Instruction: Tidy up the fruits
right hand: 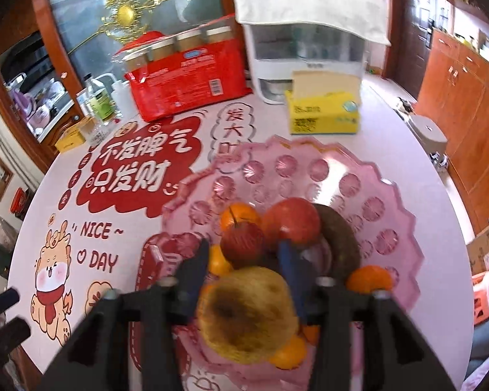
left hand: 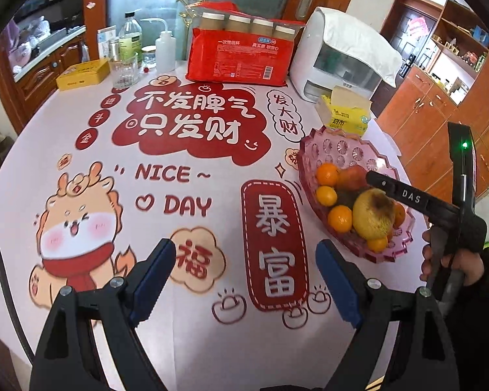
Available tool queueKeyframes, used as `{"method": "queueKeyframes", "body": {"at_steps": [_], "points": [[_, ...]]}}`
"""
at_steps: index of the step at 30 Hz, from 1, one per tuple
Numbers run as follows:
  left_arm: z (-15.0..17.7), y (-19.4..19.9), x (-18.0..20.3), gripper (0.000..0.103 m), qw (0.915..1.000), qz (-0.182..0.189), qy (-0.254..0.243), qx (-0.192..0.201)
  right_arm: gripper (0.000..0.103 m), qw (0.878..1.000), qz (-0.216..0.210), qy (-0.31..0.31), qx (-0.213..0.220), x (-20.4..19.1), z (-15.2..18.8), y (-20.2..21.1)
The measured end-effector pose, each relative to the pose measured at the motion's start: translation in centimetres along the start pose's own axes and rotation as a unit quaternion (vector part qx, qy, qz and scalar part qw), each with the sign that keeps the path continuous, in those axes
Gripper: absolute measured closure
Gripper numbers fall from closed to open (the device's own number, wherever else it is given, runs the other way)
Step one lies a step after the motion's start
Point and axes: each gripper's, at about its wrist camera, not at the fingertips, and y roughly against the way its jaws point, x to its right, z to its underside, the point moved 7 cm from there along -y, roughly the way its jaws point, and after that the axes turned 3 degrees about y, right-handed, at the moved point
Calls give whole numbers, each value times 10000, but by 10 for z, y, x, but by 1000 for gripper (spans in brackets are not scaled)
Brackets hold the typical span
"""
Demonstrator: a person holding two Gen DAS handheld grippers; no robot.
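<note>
A pink scalloped fruit bowl (left hand: 339, 145) (right hand: 391, 215) stands at the table's right side. It holds several small oranges (left hand: 326, 174), a red apple (right hand: 291, 220), a small dark red fruit (right hand: 243, 244), a brown fruit (right hand: 340, 241) and a large yellow pomelo-like fruit with a brown patch (left hand: 375, 215) (right hand: 247, 312). My right gripper (right hand: 244, 254) is over the bowl, its fingers on either side of the yellow fruit; whether they press on it is unclear. My left gripper (left hand: 244, 260) is open and empty above the printed tablecloth, left of the bowl.
A yellow tissue box (left hand: 344, 110) sits behind the bowl. A white appliance under a cloth (left hand: 339, 55), a red pack of paper cups (left hand: 241, 55), bottles (left hand: 130, 37), a glass (left hand: 124, 70) and a yellow tin (left hand: 83, 73) line the table's far edge.
</note>
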Motion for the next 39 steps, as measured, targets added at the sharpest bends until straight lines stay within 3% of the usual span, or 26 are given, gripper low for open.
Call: {"method": "queueKeyframes", "body": {"at_steps": [9, 17, 22, 27, 34, 39], "points": [[37, 30, 1, 16, 9997, -158, 206, 8, 45, 9993, -312, -93, 160, 4, 32, 39], [66, 46, 10, 16, 9997, 66, 201, -109, 44, 9969, -606, -28, -491, -18, 120, 79], [72, 69, 28, 16, 9996, 111, -170, 201, 40, 9944, -726, 197, -745, -39, 158, 117], [69, 95, 41, 16, 9980, -52, -475, 404, 23, 9940, -696, 597, -601, -52, 159, 160], [67, 122, 51, 10, 9972, -198, -394, 601, 16, 9944, -776, 712, -66, -64, 143, 217], [75, 124, 52, 6, 9955, -485, -397, 713, 15, 9959, -668, 602, -57, -60, 147, 215]]}}
